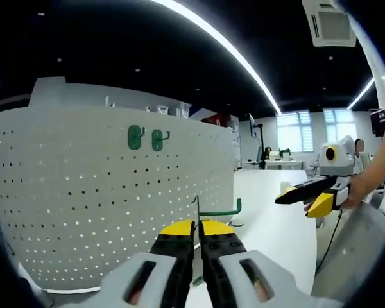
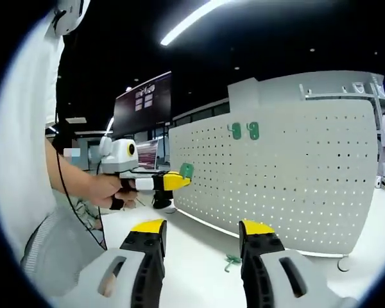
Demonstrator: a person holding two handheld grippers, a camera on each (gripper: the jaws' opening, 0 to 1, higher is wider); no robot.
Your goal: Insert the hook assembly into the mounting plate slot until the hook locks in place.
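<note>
The left gripper point(image 1: 197, 226) holds a green hook point(image 1: 219, 210) between closed fingers, just before the white pegboard point(image 1: 83, 192) standing on the table point(image 1: 269, 212). The right gripper point(image 2: 202, 226) is open, empty. Two green hooks point(image 1: 145, 138) already hang high on the pegboard. The hook looks light and stiff; grip its backplate.

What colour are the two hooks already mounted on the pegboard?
Green; the hooks show best in the left gripper view, high on the white pegboard.

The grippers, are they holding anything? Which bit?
The left gripper is shut on a green hook, pinching its flat plate end. The right gripper is open, holding nothing.
</note>
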